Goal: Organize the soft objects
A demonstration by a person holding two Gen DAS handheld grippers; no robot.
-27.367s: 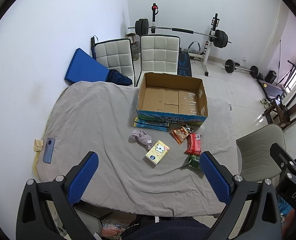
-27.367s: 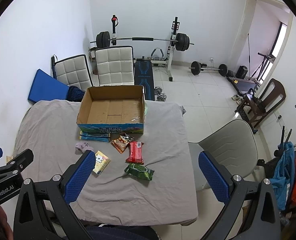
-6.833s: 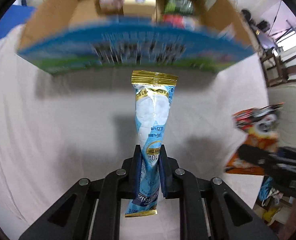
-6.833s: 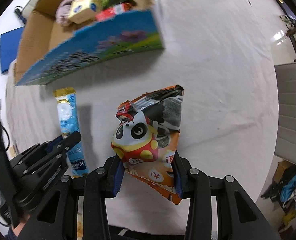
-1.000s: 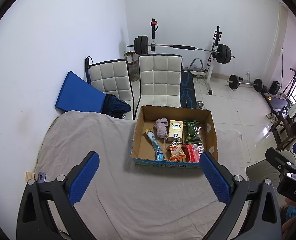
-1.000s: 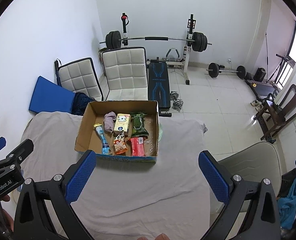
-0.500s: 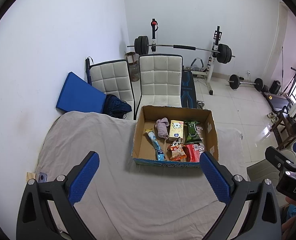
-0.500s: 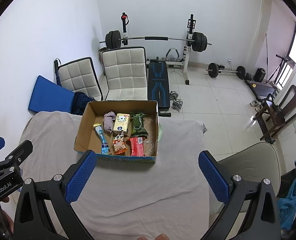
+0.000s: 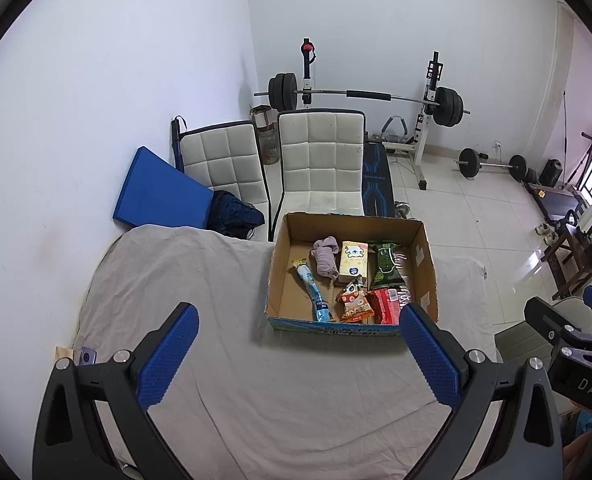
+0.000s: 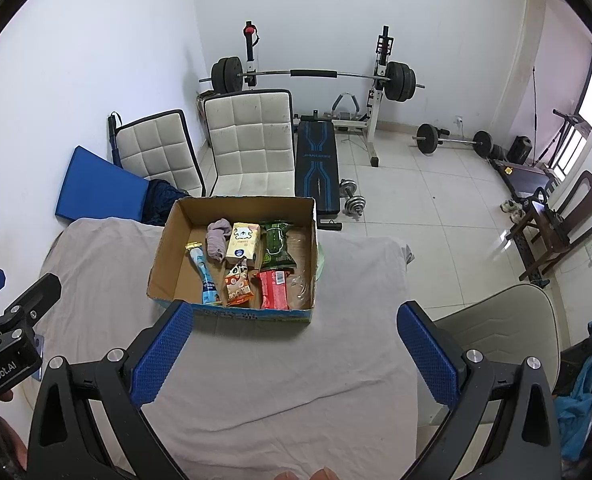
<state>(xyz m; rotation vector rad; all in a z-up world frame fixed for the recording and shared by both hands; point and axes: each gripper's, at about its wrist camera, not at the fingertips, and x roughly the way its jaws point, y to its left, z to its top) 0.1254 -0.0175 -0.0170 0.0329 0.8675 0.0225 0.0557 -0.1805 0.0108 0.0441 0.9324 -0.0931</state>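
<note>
Both grippers [image 9: 296,340] [image 10: 293,336] gape empty; blue packet [image 9: 313,291] lies lengthwise — seemingly gold end rearward — in box [image 9: 427,264].

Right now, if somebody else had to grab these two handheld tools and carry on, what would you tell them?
Left gripper: open, holds nothing, raised over the table.
Right gripper: open, holds nothing, likewise raised.
All six soft things lie in the box: sock, tissue pack, green pack, blue pouch, panda snack, red pack.
Done: nothing from the job is left on the cloth.
Left: nothing that I can see, apart from perhaps tidying the items in the box.
</note>
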